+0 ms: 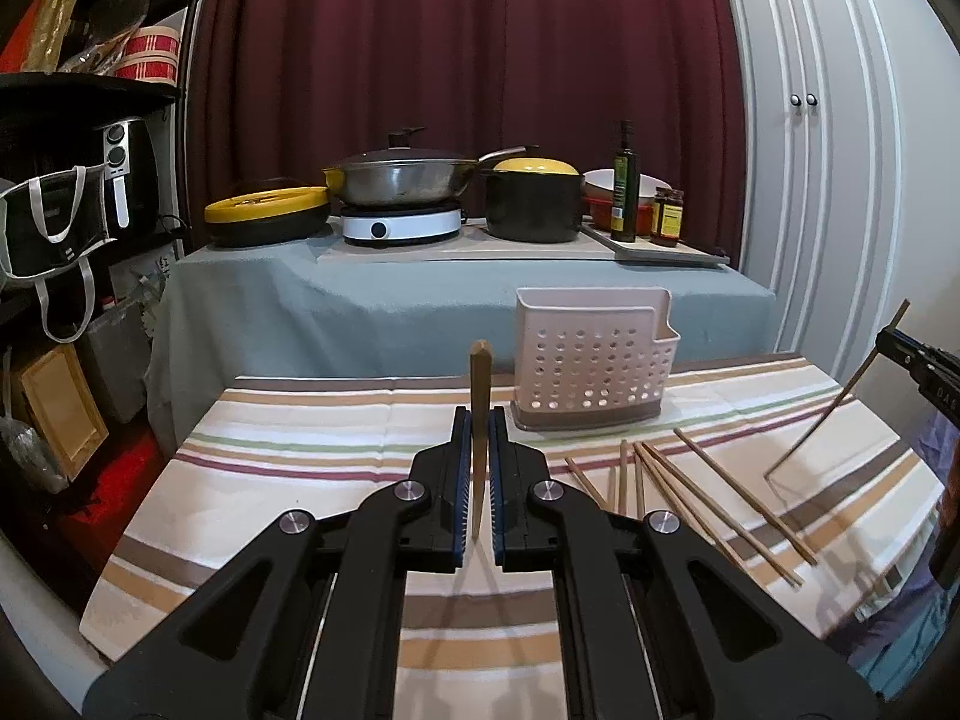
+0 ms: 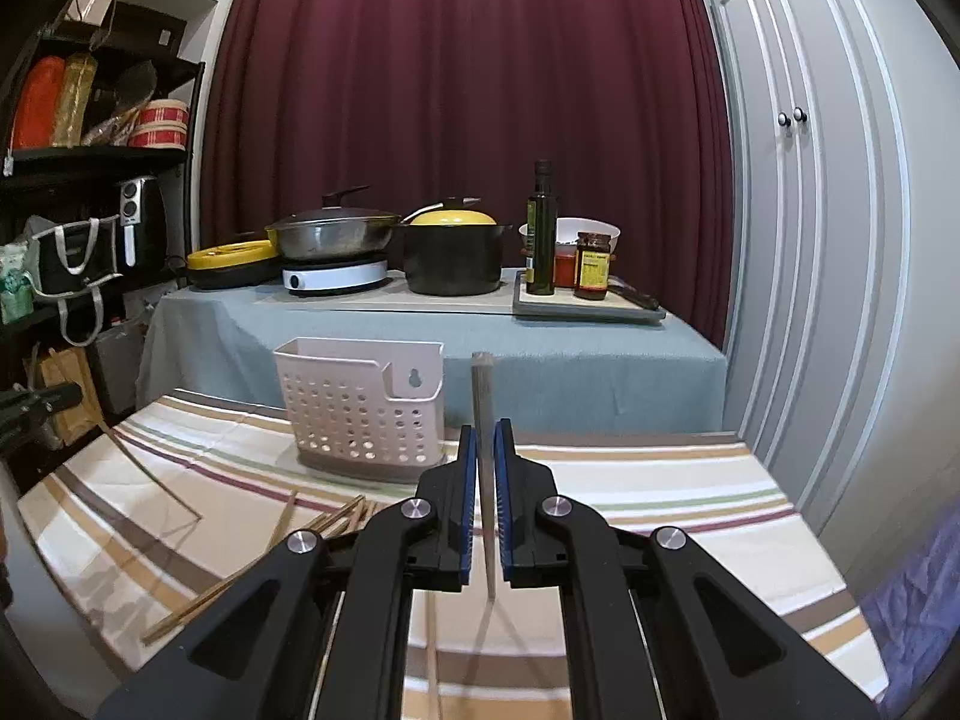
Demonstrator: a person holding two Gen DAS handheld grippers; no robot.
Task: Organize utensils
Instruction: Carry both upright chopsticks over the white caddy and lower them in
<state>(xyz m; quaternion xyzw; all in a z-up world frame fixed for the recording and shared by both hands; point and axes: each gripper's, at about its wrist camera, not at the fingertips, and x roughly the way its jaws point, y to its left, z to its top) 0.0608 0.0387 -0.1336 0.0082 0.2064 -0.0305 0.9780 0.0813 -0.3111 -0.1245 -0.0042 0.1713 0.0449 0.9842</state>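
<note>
Striped cloth point(image 1: 252, 480) in bands of tan, brown, green and maroon covers the near table, above which both grippers are held. Nearest, the left gripper point(image 1: 479, 468) is clamped narrow on a single wooden chopstick point(image 1: 479, 396) standing almost upright between its blue pads, and the right gripper point(image 2: 485, 498) pinches a darker chopstick point(image 2: 482, 396) in the same upright way. Just past them, several loose chopsticks point(image 1: 708, 492) lie scattered on the cloth to the right of the left gripper. Beyond those stands a white perforated utensil holder point(image 1: 591, 363), upright near the far edge of the table. Farther back, a second table draped in grey-blue point(image 1: 360, 294) carries pots, a wok on a white hotplate point(image 1: 399, 225) and bottles, with a dark red curtain point(image 1: 456, 48) behind.
</note>
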